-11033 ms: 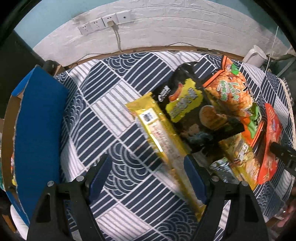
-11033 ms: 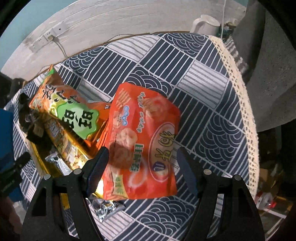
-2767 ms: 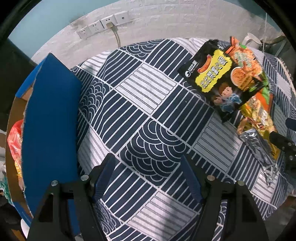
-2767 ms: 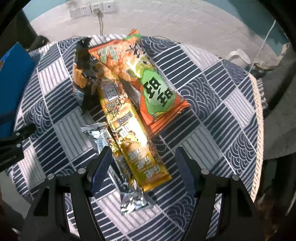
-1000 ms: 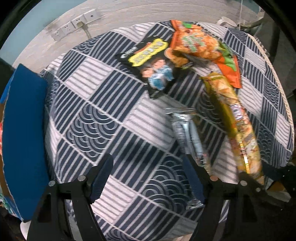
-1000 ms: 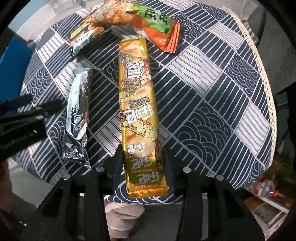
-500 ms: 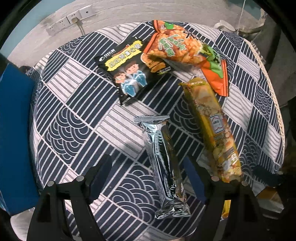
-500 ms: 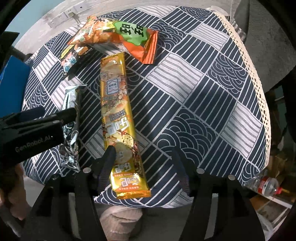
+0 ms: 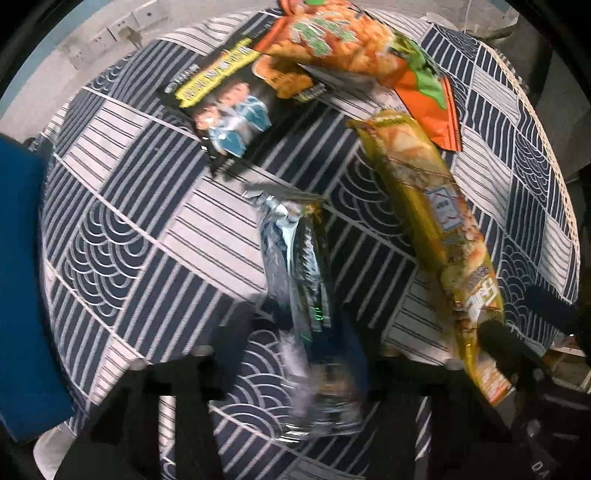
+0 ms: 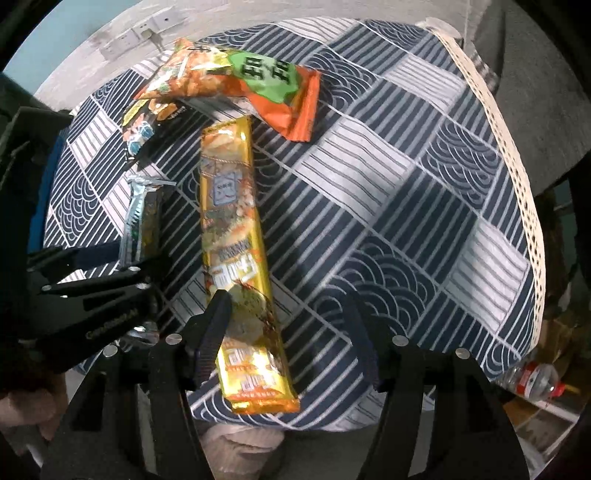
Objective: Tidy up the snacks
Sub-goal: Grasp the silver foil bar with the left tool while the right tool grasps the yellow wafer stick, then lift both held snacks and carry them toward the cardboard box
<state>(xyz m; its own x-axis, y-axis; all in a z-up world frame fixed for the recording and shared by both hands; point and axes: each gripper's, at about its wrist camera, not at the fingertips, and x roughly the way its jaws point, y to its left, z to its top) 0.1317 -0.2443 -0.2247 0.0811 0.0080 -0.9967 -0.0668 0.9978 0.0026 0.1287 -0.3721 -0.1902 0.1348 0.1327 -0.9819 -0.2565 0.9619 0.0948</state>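
Observation:
A silver foil snack pack (image 9: 295, 280) lies on the patterned tablecloth (image 9: 147, 236). My left gripper (image 9: 295, 354) is open, its fingers on either side of the pack's near end; motion blur hides contact. The pack also shows in the right wrist view (image 10: 142, 218). A long gold snack pack (image 10: 236, 236) lies to its right, seen also in the left wrist view (image 9: 436, 229). My right gripper (image 10: 288, 314) is open over the gold pack's near half. A black bag (image 9: 221, 107) and an orange-green bag (image 9: 351, 48) lie at the back.
A blue box (image 9: 22, 288) stands at the table's left edge. The tablecloth's lace edge (image 10: 517, 177) runs down the right. A plastic bottle (image 10: 535, 380) lies on the floor at lower right. Wall sockets (image 10: 133, 31) are behind the table.
My left gripper has moved forward and down, so its fingers now straddle the silver pack's near end. My right gripper has moved in lower over the gold pack.

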